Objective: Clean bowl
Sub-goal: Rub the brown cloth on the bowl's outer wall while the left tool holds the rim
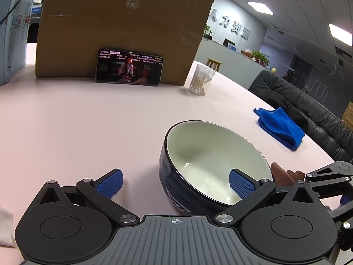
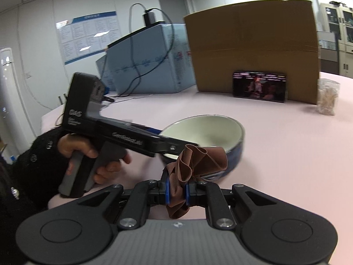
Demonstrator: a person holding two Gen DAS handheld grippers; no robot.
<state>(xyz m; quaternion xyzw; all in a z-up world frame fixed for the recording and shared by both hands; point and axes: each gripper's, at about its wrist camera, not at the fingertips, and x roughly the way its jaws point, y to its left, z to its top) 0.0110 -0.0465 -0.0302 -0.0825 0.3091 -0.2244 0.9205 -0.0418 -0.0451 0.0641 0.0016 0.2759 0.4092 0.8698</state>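
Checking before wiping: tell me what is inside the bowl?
The bowl shows a bare white inside; one left gripper finger reaches over the rim, covering a small patch.

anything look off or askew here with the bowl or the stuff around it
The bowl is tipped off level, its opening leaning toward the left tool, whose wide-open jaws straddle its near wall, one pad inside. That looks like deliberate bracing. The right tool is shut on a brown cloth. Nothing is spilled or broken.
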